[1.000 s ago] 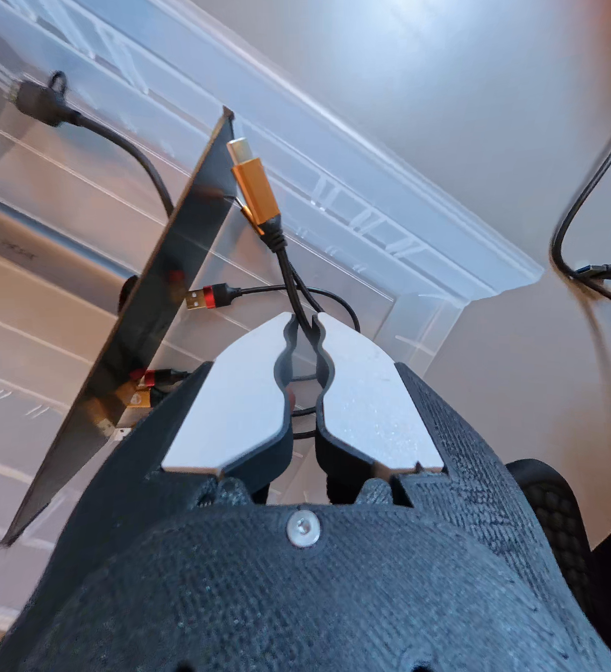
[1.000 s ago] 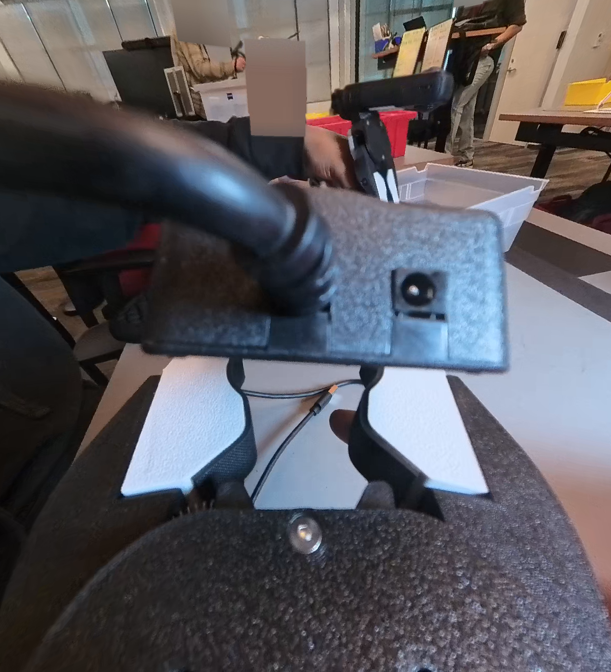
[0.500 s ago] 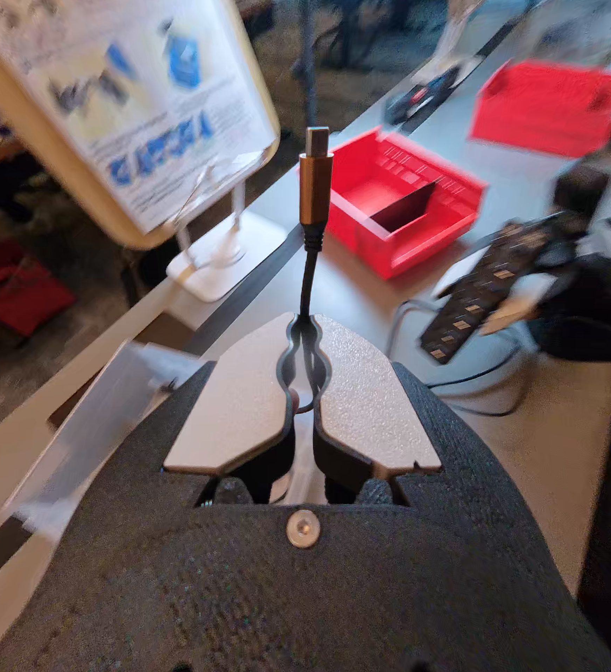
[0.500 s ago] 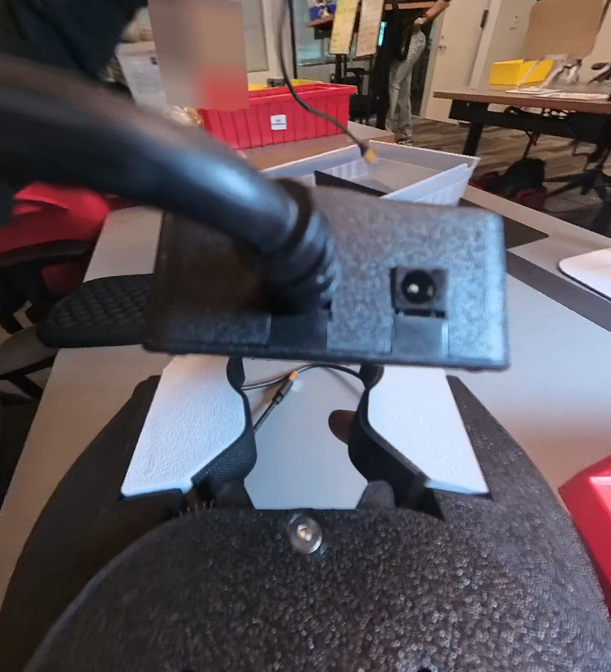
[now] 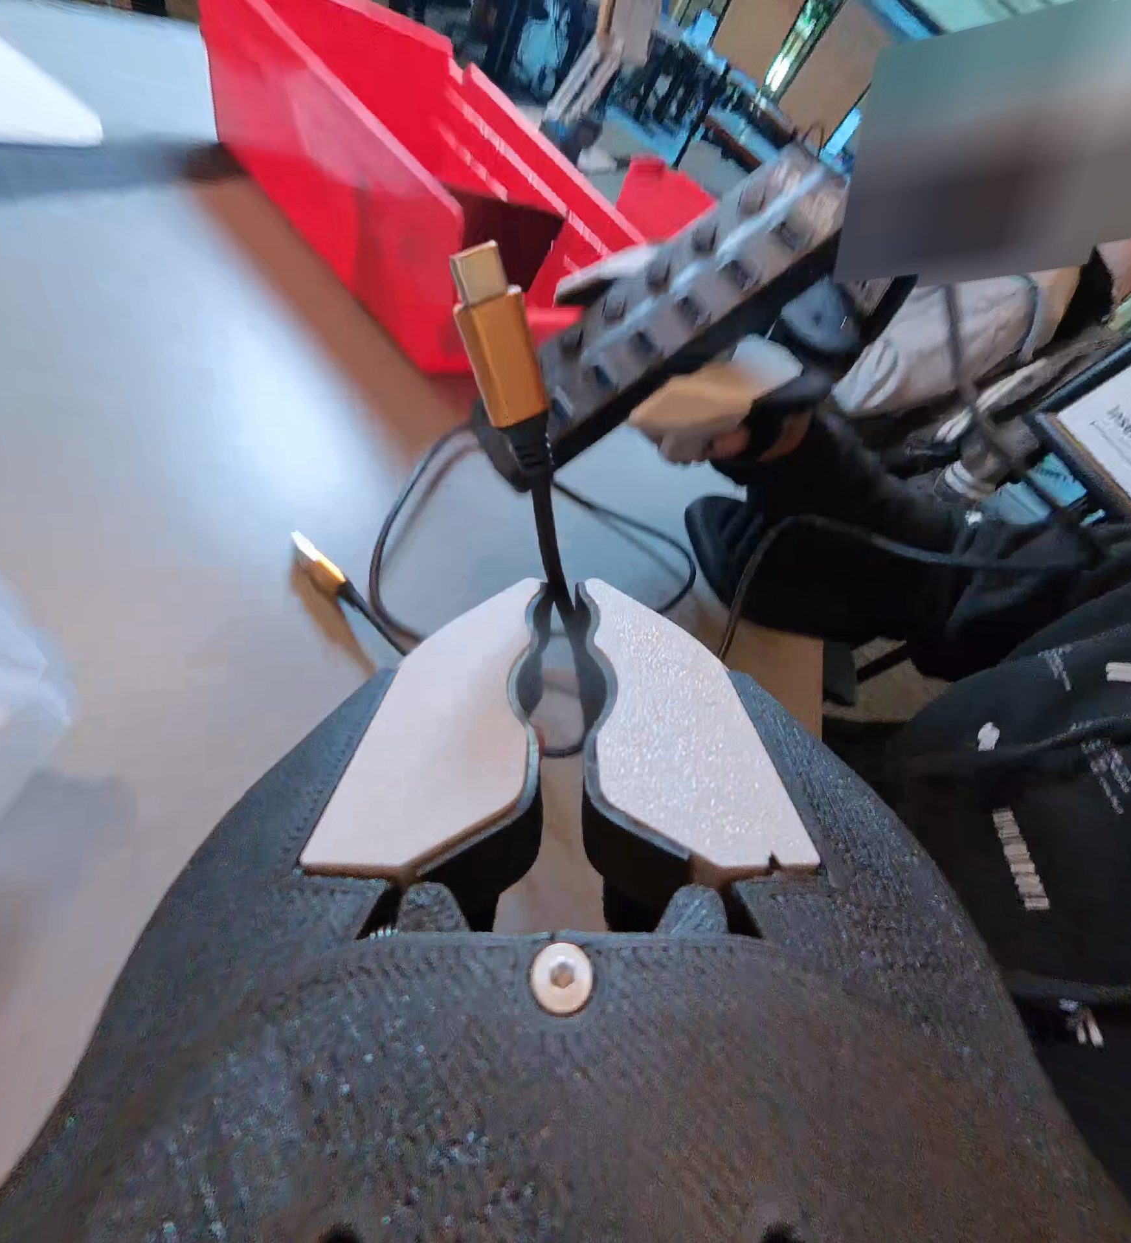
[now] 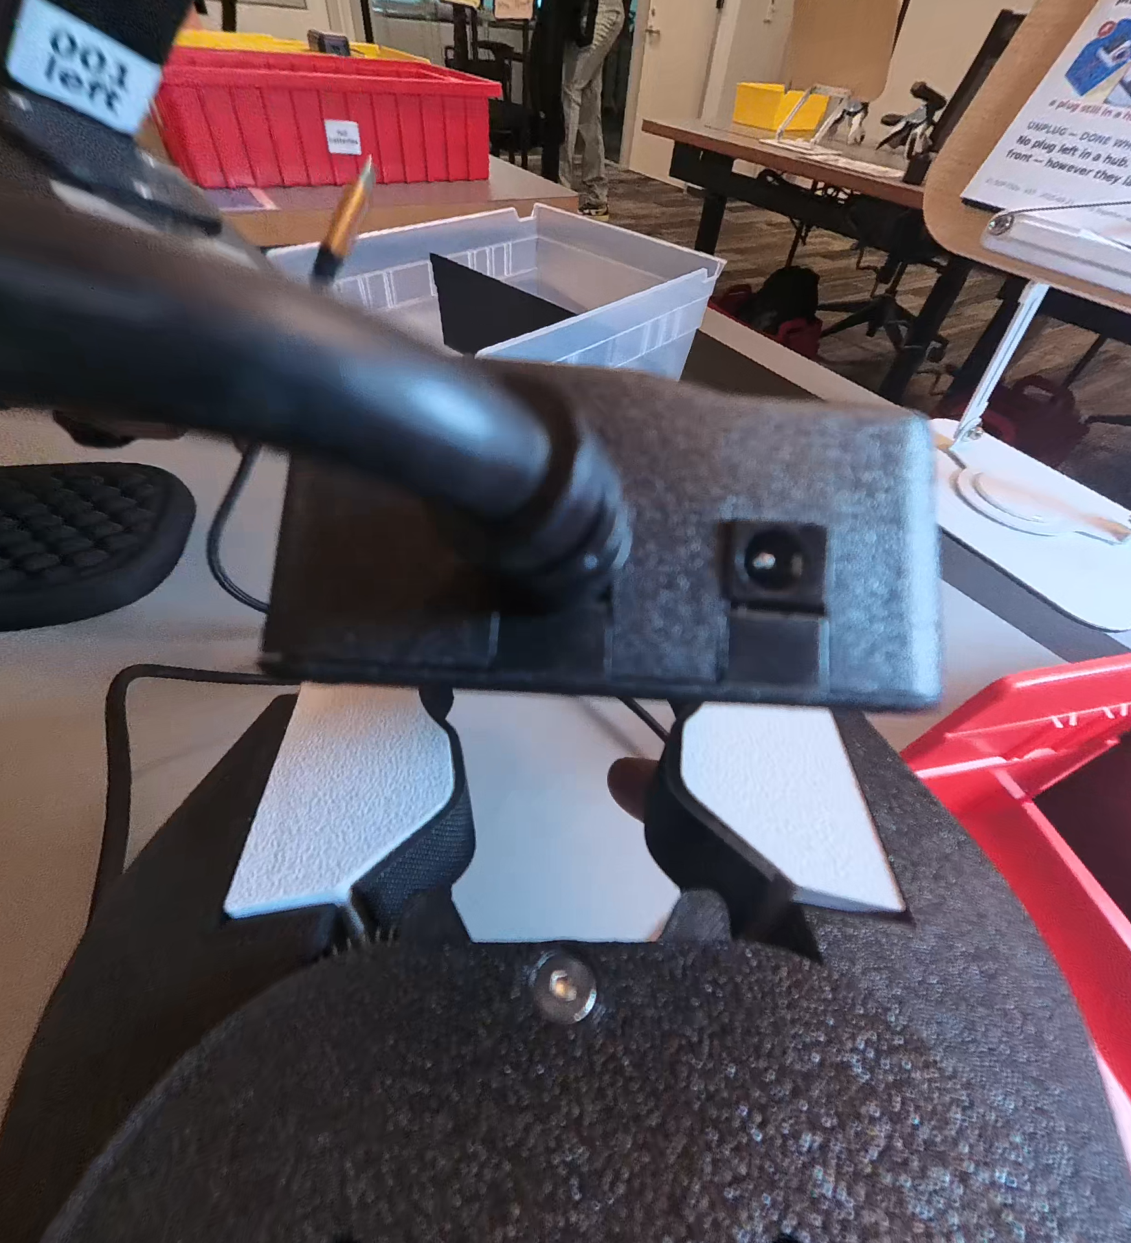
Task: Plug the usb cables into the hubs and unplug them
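Pale grey tabletop (image 5: 145, 417) fills the left wrist view, with a red plastic bin (image 5: 374, 181) at its far side. Left tongs (image 5: 561, 592) are nearly closed, pinching the thin black cable just below its gold-sleeved USB plug (image 5: 498, 350). That plug stands up beyond the tips, its long axis leaning slightly to the left, metal end pointing up and away.

Right tongs (image 6: 559, 706), set at a middling width, clamp the textured black multi-port USB hub (image 6: 683, 538) across its body; a thick black cord leaves the hub's near end. In the left wrist view the hub (image 5: 697, 296) lies far and right of the plug, its long axis slanting up to the right, port face turned toward the left tongs.

The next step is probably insertion: the plug must swing right and tilt square to a port. A second gold plug (image 5: 317, 568) lies loose on the tabletop.
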